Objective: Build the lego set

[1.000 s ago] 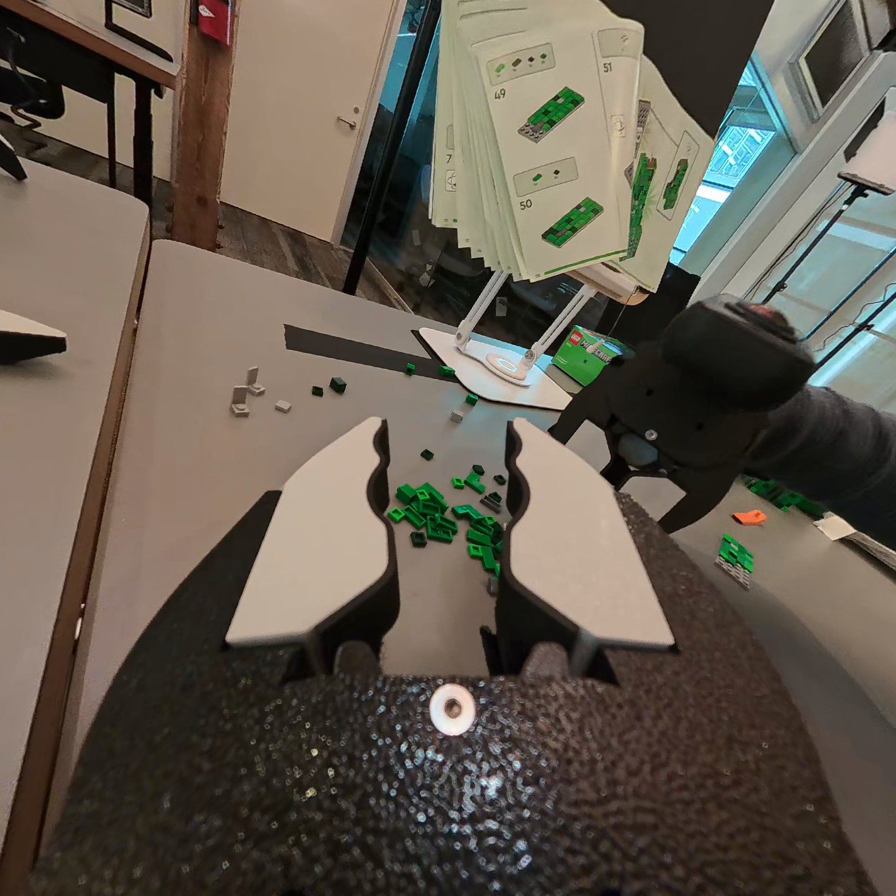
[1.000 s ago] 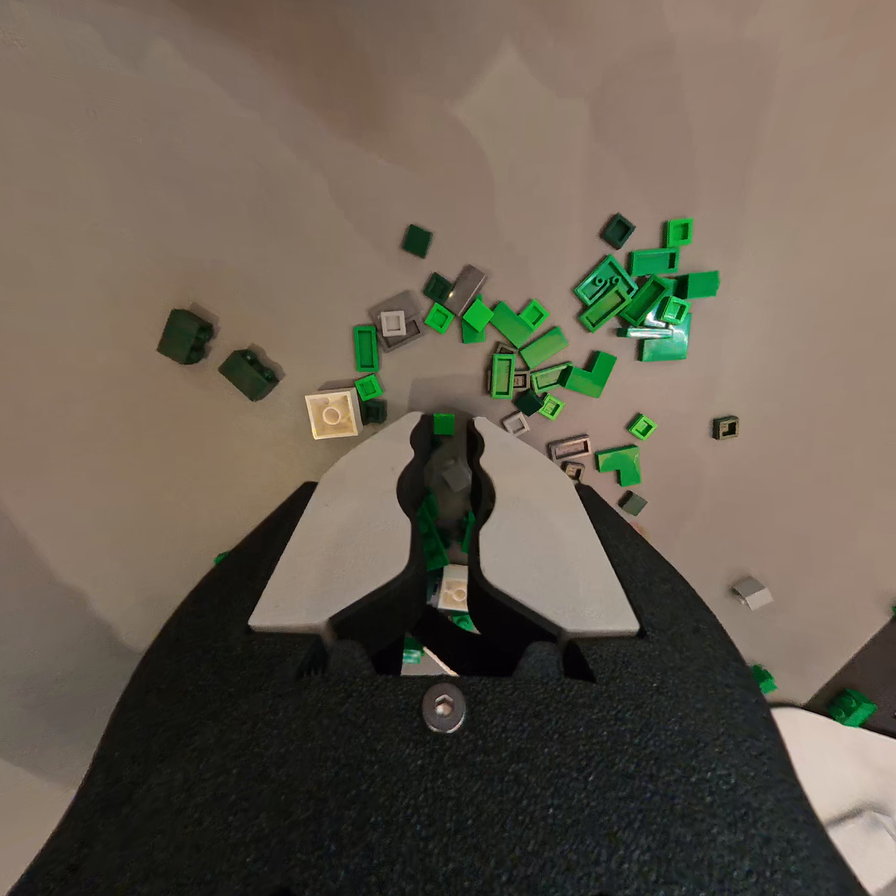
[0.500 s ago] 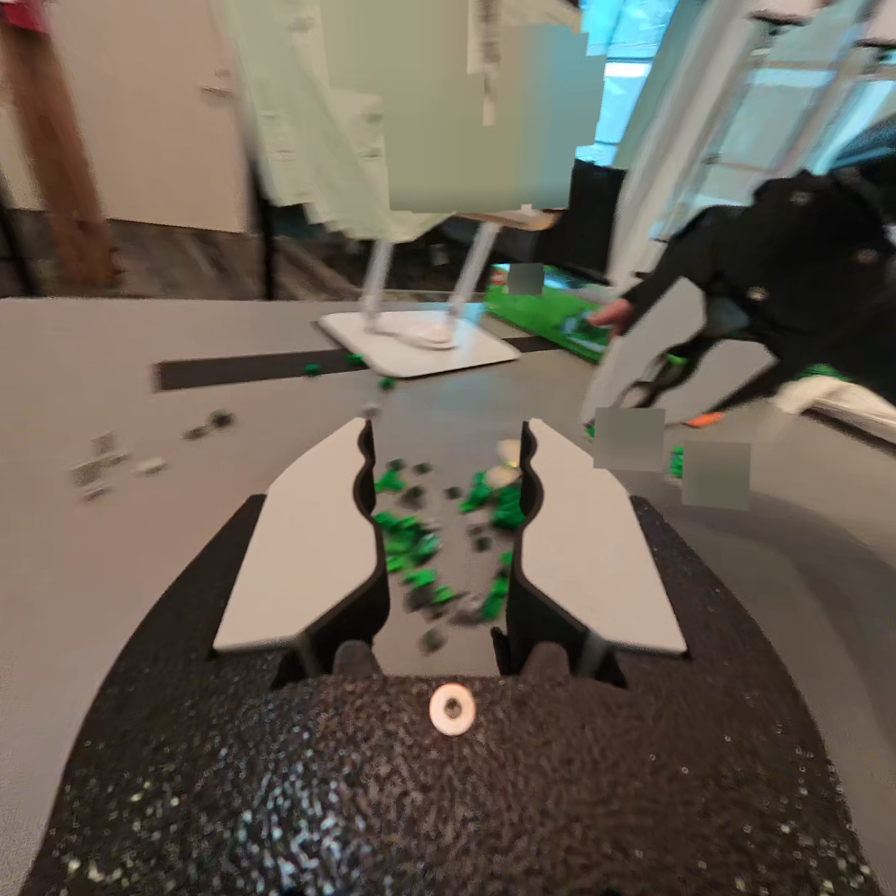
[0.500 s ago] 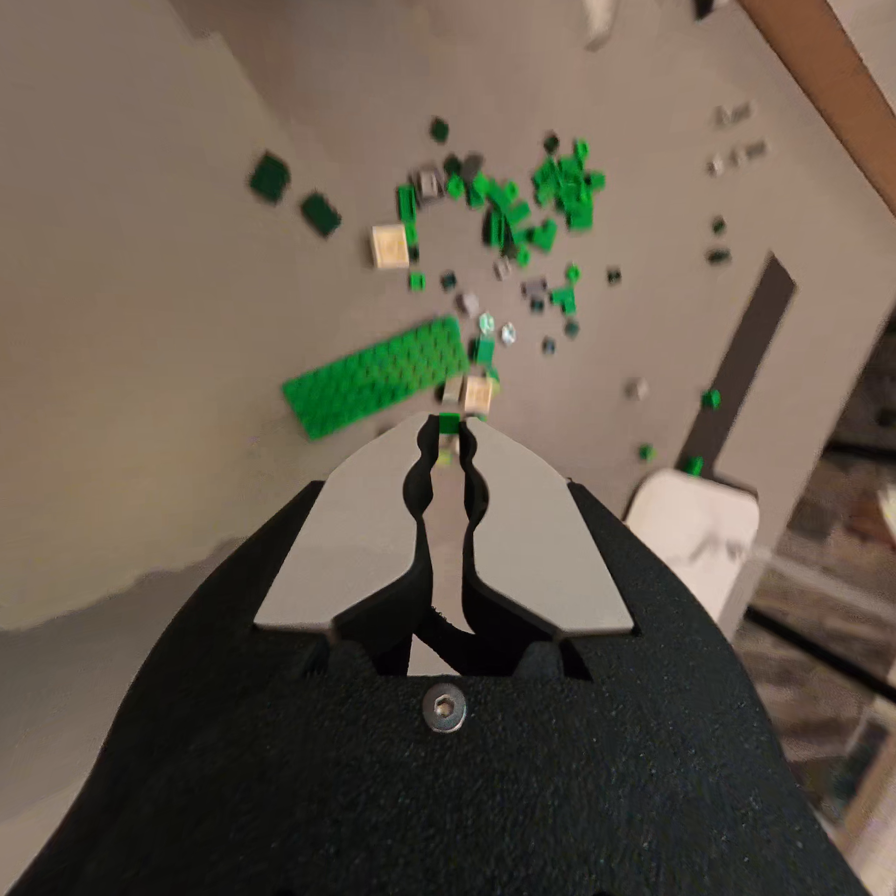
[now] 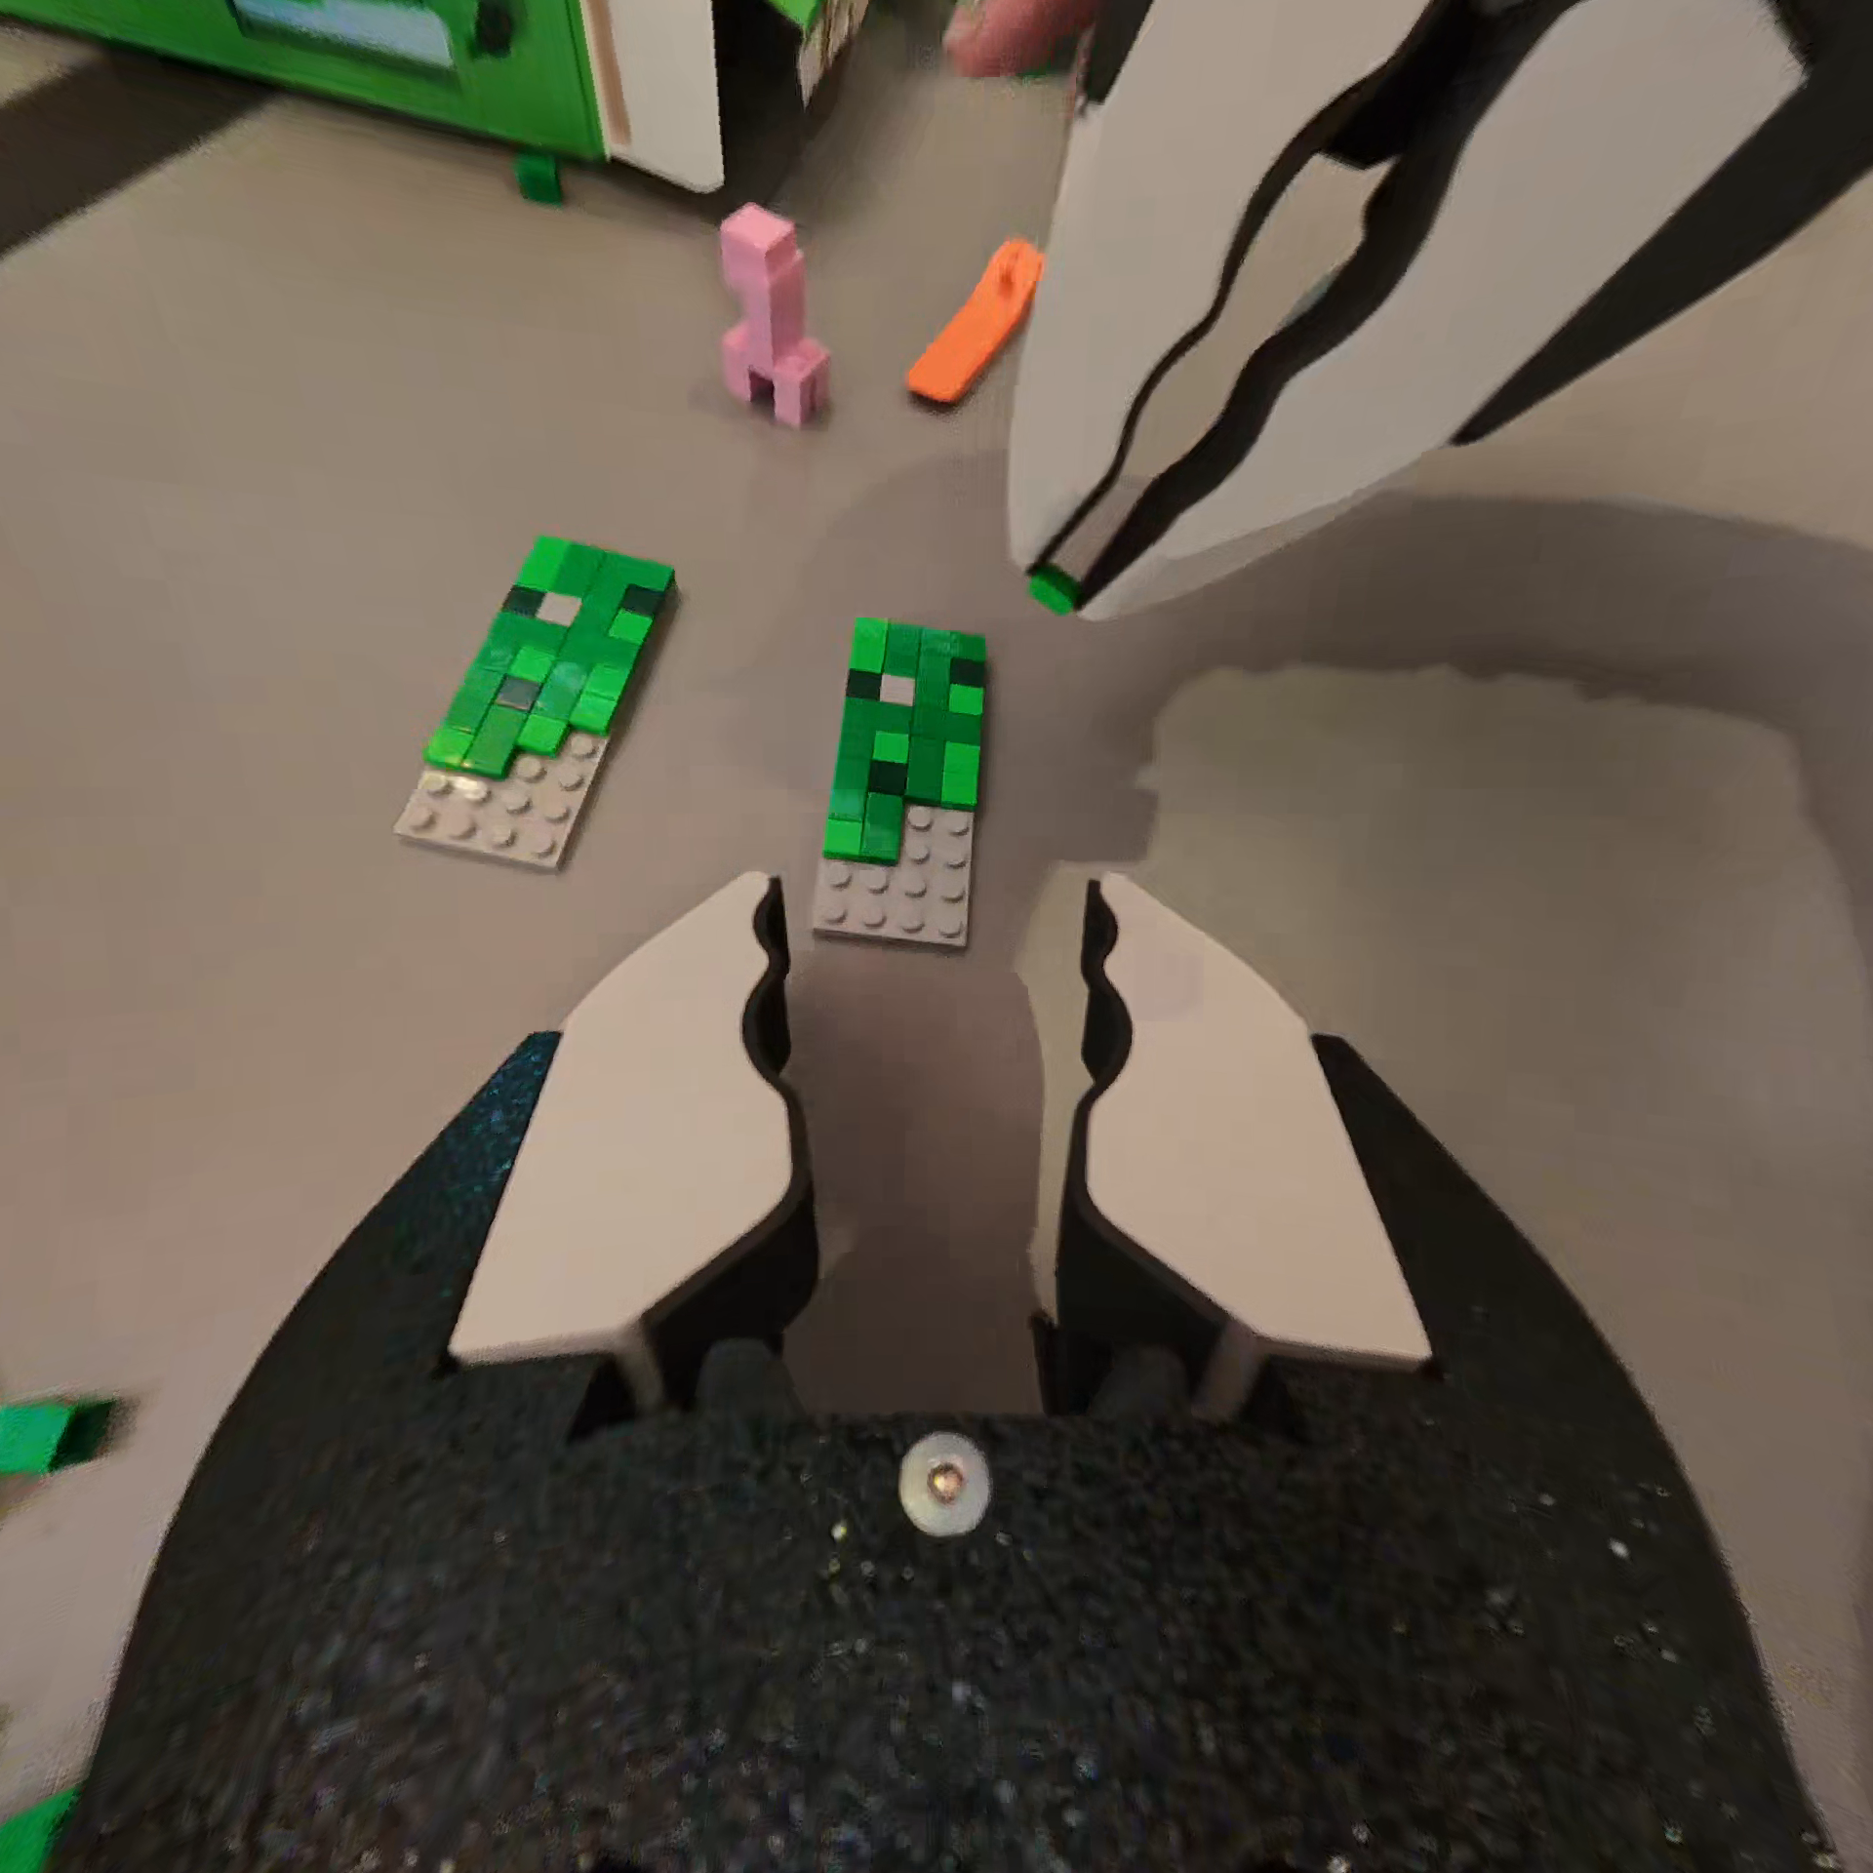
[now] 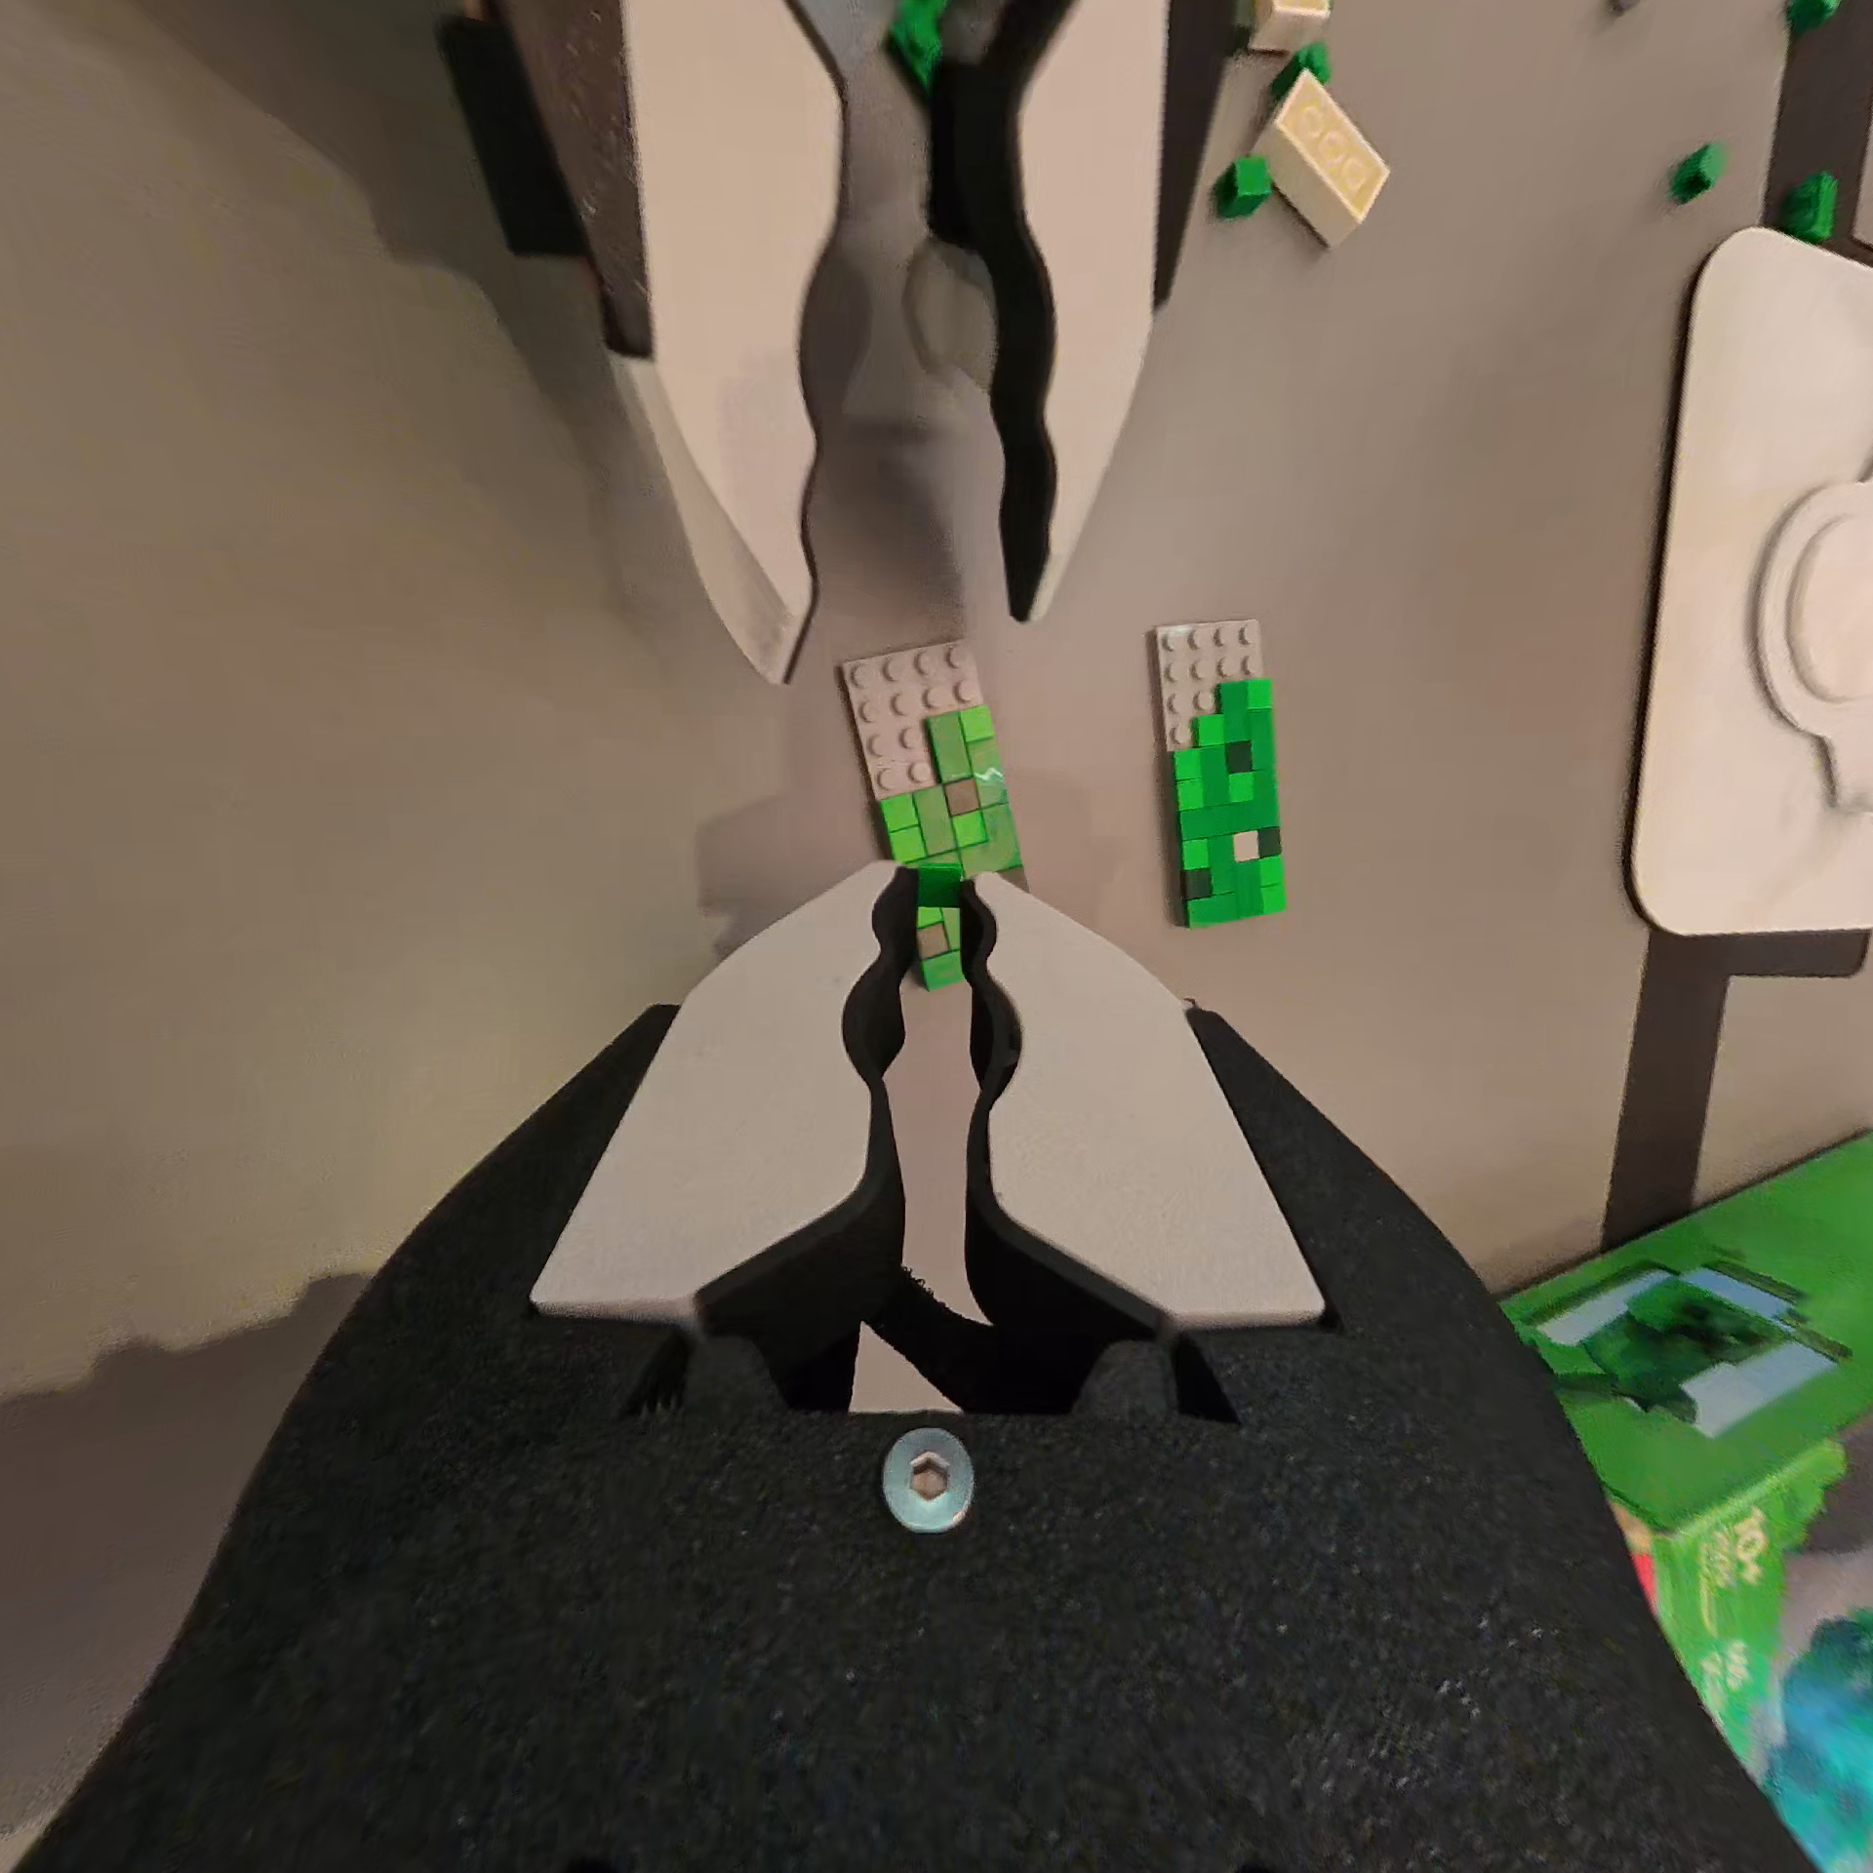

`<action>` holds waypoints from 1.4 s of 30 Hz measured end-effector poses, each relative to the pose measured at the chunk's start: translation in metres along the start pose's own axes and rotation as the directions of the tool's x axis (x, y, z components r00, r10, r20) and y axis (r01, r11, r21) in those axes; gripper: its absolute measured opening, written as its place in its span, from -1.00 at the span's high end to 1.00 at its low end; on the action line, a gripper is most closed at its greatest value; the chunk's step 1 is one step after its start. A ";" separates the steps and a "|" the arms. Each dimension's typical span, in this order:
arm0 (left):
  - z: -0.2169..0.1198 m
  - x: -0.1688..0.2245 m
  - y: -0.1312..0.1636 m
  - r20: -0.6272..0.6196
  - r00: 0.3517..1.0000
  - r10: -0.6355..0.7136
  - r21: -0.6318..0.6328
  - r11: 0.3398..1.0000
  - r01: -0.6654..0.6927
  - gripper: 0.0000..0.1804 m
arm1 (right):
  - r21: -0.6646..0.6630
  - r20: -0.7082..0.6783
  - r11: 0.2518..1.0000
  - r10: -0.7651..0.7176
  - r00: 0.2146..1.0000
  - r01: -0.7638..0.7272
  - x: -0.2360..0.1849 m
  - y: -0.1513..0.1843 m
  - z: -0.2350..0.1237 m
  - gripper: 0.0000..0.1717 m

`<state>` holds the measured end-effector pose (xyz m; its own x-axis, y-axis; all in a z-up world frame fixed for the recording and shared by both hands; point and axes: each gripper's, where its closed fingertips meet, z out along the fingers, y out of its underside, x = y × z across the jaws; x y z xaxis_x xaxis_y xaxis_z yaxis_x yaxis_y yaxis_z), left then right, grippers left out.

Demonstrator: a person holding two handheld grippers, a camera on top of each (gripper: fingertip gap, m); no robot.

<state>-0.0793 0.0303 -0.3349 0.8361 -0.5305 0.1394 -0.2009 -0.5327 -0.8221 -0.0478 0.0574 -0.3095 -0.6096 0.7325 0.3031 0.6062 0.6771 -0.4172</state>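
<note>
My left gripper [image 5: 932, 902] is open and empty, low over the grey table. Its tips stand just short of the bare grey end of a studded grey plate partly covered with green tiles [image 5: 907, 780]. A second such plate [image 5: 537, 699] lies to its left. My right gripper [image 6: 938, 887] is shut on a small green tile [image 6: 938, 884] and hovers over the tiled end of the nearer plate [image 6: 932, 770]. The other plate [image 6: 1226, 791] lies to the right. The right gripper also shows in the left wrist view [image 5: 1059, 593], with the tile [image 5: 1049, 588] at its tips. The left gripper [image 6: 902, 628] shows opposite.
A pink block figure [image 5: 770, 314] and an orange flat tool [image 5: 973, 324] lie beyond the plates. A green box [image 6: 1672, 1419] sits at the right. A white stand base [image 6: 1764, 608], a tan brick [image 6: 1328, 162] and loose green pieces [image 6: 1242, 188] lie nearby.
Both grippers swung from the loose green pile over to the two tiled plates. The right one closed on a small green tile and carried it along. The left one opened wider.
</note>
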 end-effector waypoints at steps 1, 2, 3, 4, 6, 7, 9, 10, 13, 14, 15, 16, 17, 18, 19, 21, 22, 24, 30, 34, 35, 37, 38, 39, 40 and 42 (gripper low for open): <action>0.003 -0.001 0.000 0.002 1.000 0.000 -0.021 1.000 0.000 0.38 | 0.011 0.009 1.000 -0.007 1.000 0.007 -0.001 0.001 0.001 0.92; 0.008 -0.002 -0.001 0.008 1.000 0.003 -0.043 0.999 -0.003 0.38 | 0.022 0.021 1.000 -0.015 1.000 0.015 -0.003 0.002 0.002 0.92; 0.009 -0.004 0.000 0.011 1.000 0.006 -0.071 0.997 -0.005 0.38 | 0.031 0.035 0.999 -0.024 0.999 0.023 -0.004 0.002 0.002 0.92; 0.010 -0.006 0.002 0.012 1.000 0.011 -0.105 0.994 -0.009 0.39 | 0.039 0.043 0.999 -0.036 0.998 0.035 -0.004 0.002 0.003 0.92; 0.013 -0.007 0.010 0.000 1.000 0.028 -0.195 0.980 -0.027 0.38 | 0.050 0.052 0.997 -0.060 0.997 0.057 -0.004 0.002 0.004 0.92; 0.014 -0.007 0.014 -0.013 0.999 0.037 -0.236 0.971 -0.039 0.38 | 0.057 0.056 0.996 -0.070 0.996 0.067 -0.003 0.001 0.005 0.92; 0.014 -0.003 0.015 -0.051 0.997 0.057 -0.271 0.960 -0.068 0.36 | 0.075 0.063 0.993 -0.091 0.994 0.086 -0.004 0.002 0.005 0.92; 0.015 -0.003 0.015 -0.066 0.995 0.074 -0.293 0.952 -0.090 0.35 | 0.084 0.066 0.992 -0.097 0.993 0.091 -0.004 0.002 0.005 0.91; 0.015 -0.006 0.019 -0.074 0.981 0.181 -0.379 0.904 -0.196 0.41 | 0.101 0.076 0.990 -0.104 0.992 0.096 -0.003 0.002 0.008 0.91; 0.015 -0.008 0.020 -0.075 0.972 0.222 -0.404 0.884 -0.233 0.45 | 0.103 0.078 0.990 -0.106 0.991 0.098 -0.003 0.003 0.009 0.91; 0.016 -0.007 0.020 -0.088 0.970 0.225 -0.415 0.877 -0.241 0.47 | 0.105 0.075 0.989 -0.108 0.991 0.100 -0.003 0.003 0.010 0.91; 0.017 -0.007 0.019 -0.089 0.970 0.226 -0.422 0.873 -0.243 0.47 | 0.111 0.075 0.989 -0.110 0.991 0.101 -0.003 0.003 0.011 0.91; 0.018 -0.007 0.019 -0.092 0.970 0.227 -0.427 0.871 -0.244 0.47 | 0.119 0.077 0.988 -0.110 0.991 0.100 -0.003 0.003 0.011 0.91; 0.019 -0.007 0.018 -0.091 0.970 0.224 -0.429 0.871 -0.241 0.47 | 0.126 0.077 0.987 -0.109 0.991 0.099 -0.003 0.003 0.011 0.91; 0.019 -0.008 0.018 -0.090 0.970 0.225 -0.432 0.869 -0.241 0.48 | 0.130 0.075 0.987 -0.109 0.991 0.098 -0.004 0.003 0.012 0.91; 0.020 -0.008 0.017 -0.086 0.970 0.226 -0.433 0.869 -0.240 0.49 | 0.136 0.070 0.986 -0.107 0.992 0.097 -0.006 0.005 0.014 0.91; 0.021 -0.008 0.017 -0.081 0.972 0.222 -0.430 0.872 -0.235 0.50 | 0.144 0.064 0.985 -0.105 0.992 0.095 -0.007 0.006 0.015 0.91; 0.023 -0.009 0.015 -0.070 0.974 0.215 -0.416 0.881 -0.224 0.57 | 0.166 0.052 0.982 -0.099 0.994 0.090 -0.008 0.005 0.017 0.91; 0.025 -0.009 0.012 -0.024 0.974 0.226 -0.303 0.927 -0.222 0.65 | 0.191 -0.055 0.977 -0.090 0.994 0.099 -0.009 0.003 0.027 0.91; 0.024 0.004 0.012 0.010 0.976 0.216 -0.154 0.965 -0.212 0.65 | 0.184 -0.050 0.978 -0.087 0.995 0.094 -0.013 0.000 0.030 0.91; 0.023 0.007 0.013 0.011 0.975 0.223 -0.141 0.965 -0.219 0.65 | 0.180 -0.020 0.979 -0.093 0.995 0.095 -0.017 -0.001 0.031 0.91; 0.020 0.008 0.012 0.025 0.962 0.273 -0.153 0.952 -0.267 0.66 | 0.165 0.030 0.981 -0.105 0.994 0.099 -0.024 -0.003 0.032 0.91; 0.019 0.009 0.010 0.031 0.957 0.290 -0.141 0.949 -0.283 0.66 | 0.155 0.040 0.982 -0.114 0.993 0.107 -0.025 -0.004 0.033 0.92; 0.018 0.012 0.007 0.024 0.958 0.286 -0.122 0.952 -0.281 0.66 | 0.143 0.046 0.983 -0.125 0.991 0.117 -0.027 -0.004 0.035 0.91; 0.018 0.014 0.006 0.012 0.961 0.275 -0.108 0.956 -0.273 0.66 | 0.128 0.042 0.983 -0.135 0.990 0.128 -0.026 -0.005 0.035 0.91; 0.017 0.014 0.007 0.011 0.960 0.279 -0.112 0.955 -0.276 0.66 | 0.103 0.043 0.984 -0.151 0.988 0.146 -0.026 -0.005 0.034 0.91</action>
<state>-0.0607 0.0307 -0.3479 0.7527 -0.6505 -0.1014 -0.4797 -0.4363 -0.7613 -0.0521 0.0326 -0.3448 -0.7157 0.6178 0.3257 0.4547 0.7662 -0.4542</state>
